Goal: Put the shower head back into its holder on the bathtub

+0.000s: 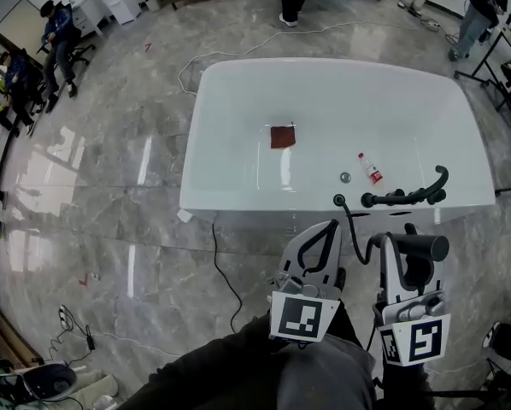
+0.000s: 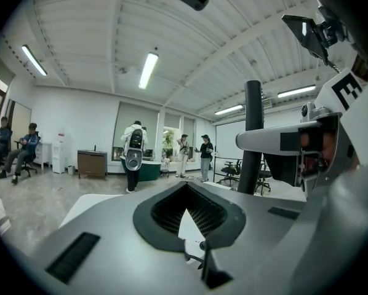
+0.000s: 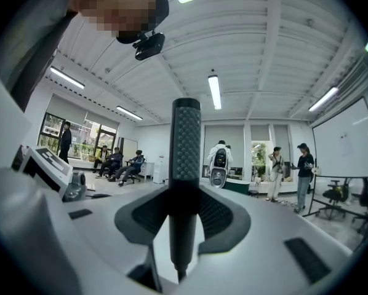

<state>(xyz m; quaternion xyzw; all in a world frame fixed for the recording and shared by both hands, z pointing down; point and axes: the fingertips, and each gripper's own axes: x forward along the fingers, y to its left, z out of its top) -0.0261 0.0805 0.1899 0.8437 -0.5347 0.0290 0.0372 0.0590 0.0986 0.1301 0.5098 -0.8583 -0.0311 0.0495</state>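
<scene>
The right gripper (image 1: 398,244) is clamping the shower head (image 1: 426,247) by its black textured handle. In the right gripper view the handle is standing upright between the two closed jaws, and in the head view the head is lying crosswise, pointing toward 3 o'clock. The left gripper (image 1: 332,225) is sitting just beside it at 9 o'clock, with its jaws together and nothing between them. A black hose (image 1: 351,229) is running between the two grippers and climbing toward 12 o'clock to the near rim of the bathtub (image 1: 238,109).

At 12 o'clock from the right gripper, a black tap fitting (image 1: 405,197) is standing on that rim, apart from the shower head. I cannot pick out the holder itself in it.

Inside the tub, a small bottle (image 1: 371,169) is lying beside the drain (image 1: 345,178), and a reddish-brown cloth (image 1: 282,136) is resting further off at 11 o'clock. A dark cable (image 1: 226,272) is trailing over the marble floor (image 1: 110,195) at 9 o'clock. People (image 1: 55,37) are sitting far off at 10 o'clock.
</scene>
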